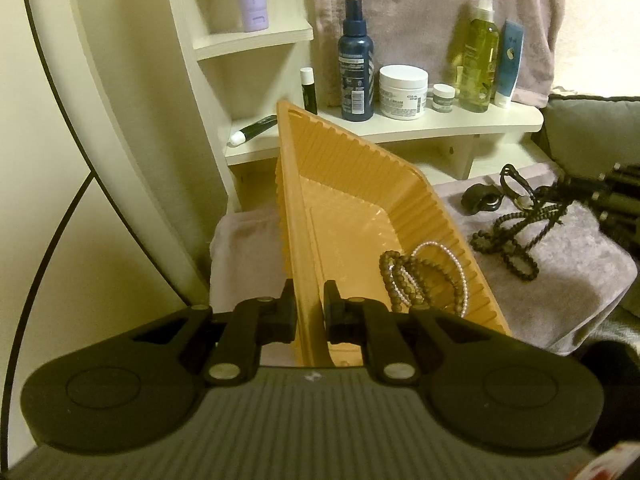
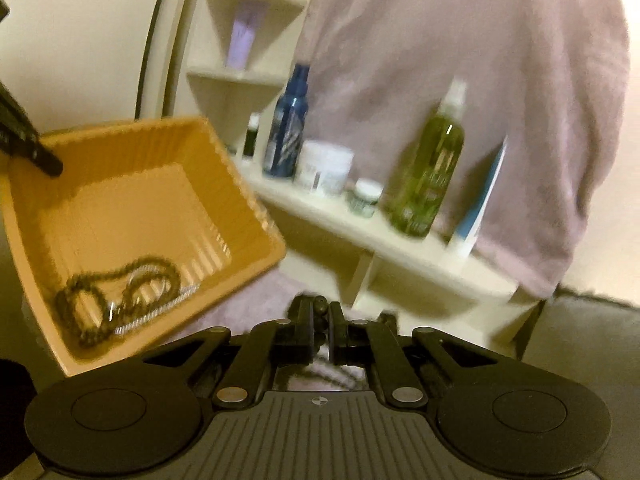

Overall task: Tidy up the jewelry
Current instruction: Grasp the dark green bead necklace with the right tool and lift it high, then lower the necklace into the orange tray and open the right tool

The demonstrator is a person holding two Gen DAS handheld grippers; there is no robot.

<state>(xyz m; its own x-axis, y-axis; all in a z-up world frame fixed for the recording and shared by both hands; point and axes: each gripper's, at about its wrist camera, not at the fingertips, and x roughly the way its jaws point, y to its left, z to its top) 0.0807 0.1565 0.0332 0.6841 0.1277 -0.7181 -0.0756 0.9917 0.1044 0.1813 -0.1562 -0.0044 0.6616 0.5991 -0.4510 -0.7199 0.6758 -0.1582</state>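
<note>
Right now: pinching the near wall of the orange tray with the left tool, pads pressed together on the plastic, and holding it tipped up off the towel. Already inside, in the low corner: brown and pearly bracelets. Gripping what looks like a couple of dark beads in the right tool, fingers nearly touching; likely one end of the black bead strand, most of which lies heaped on the towel just beside the tray's right wall.

To do this step well: lift high enough to bring the whole strand clear of the towel before swinging across, since trailing loops look ready to snag on the fabric or catch the ribbed rim. Hold the tray steady at its present tilt, mouth turned toward the incoming hand, so as not to slide the bracelets about. Carry over the rim, lower until the beads pool on the floor of the tray, then let go, rather than dropping from height and risking a tail over the edge.

Nearby: a small dark item on the towel beside the heap, possibly tangled with it; hard to tell. Behind, on the shelf: a blue bottle, a white jar, a green spray bottle, close to the tray's far corner and easy to knock with a careless swing.
</note>
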